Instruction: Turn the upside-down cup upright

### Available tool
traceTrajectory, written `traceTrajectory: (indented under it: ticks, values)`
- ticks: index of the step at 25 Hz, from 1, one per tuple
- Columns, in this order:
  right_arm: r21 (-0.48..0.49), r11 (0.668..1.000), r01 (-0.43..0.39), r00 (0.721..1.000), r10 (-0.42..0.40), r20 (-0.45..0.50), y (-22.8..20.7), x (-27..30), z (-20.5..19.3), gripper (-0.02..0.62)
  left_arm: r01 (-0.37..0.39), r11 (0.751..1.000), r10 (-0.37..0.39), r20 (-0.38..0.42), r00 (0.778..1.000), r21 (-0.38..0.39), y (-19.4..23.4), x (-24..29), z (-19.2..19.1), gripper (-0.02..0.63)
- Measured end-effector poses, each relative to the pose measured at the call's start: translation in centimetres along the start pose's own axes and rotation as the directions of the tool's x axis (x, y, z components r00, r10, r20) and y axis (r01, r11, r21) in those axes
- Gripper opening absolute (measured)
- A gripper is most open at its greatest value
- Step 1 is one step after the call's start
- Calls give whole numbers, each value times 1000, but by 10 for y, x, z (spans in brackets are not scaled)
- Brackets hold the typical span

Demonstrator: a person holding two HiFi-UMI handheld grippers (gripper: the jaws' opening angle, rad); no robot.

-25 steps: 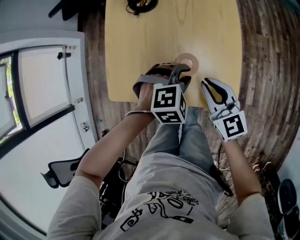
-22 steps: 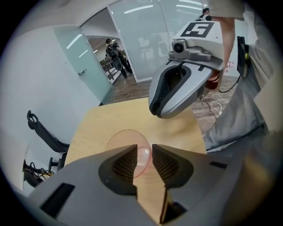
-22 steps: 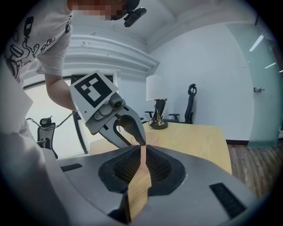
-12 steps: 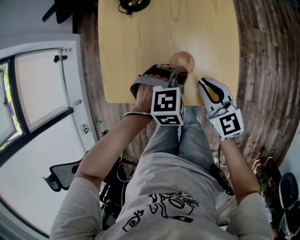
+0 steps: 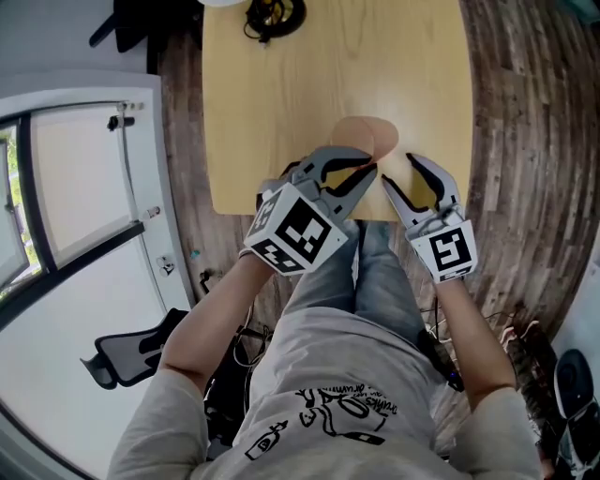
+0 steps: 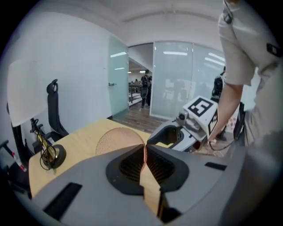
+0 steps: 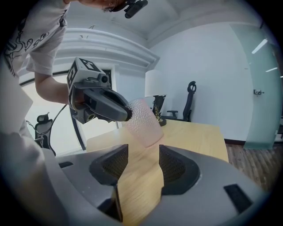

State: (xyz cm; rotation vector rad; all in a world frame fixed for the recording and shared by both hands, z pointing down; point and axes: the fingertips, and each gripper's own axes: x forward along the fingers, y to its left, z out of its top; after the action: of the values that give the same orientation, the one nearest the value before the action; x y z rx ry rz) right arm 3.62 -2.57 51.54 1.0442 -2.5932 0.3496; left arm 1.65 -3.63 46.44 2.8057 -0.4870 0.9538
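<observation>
The translucent pink dimpled cup [image 5: 367, 139] hangs tilted above the near part of the wooden table [image 5: 281, 94]. My left gripper [image 5: 362, 169] is shut on the cup's thin wall, which shows between its pads in the left gripper view as the cup [image 6: 118, 139] fills the space ahead of my left gripper [image 6: 145, 152]. My right gripper [image 5: 403, 178] stands just right of the cup with its jaws opening and only bare table between them. From the right gripper view, the cup [image 7: 143, 120] hangs from the left gripper [image 7: 119, 110], just beyond my right gripper [image 7: 143, 165].
A black and gold stand with a coiled cable [image 5: 275, 13] sits at the table's far edge and also shows as the stand [image 6: 51, 154] at left. Office chairs and glass walls lie beyond. The person's legs are under the table's near edge.
The left gripper has risen and rolled, lifting the cup off the table and tilting it. The right gripper's jaws have gone from shut to apart.
</observation>
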Motion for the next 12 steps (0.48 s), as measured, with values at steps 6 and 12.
traceTrajectory:
  ticks: [6, 12]
  values:
    - [235, 971, -39, 998, 26, 58, -5, 5, 7, 227, 44, 960, 40, 288, 957, -278, 18, -28, 16, 21]
    - [527, 838, -142, 979, 41, 198, -9, 7, 26, 270, 38, 935, 98, 357, 929, -354, 26, -31, 4, 21]
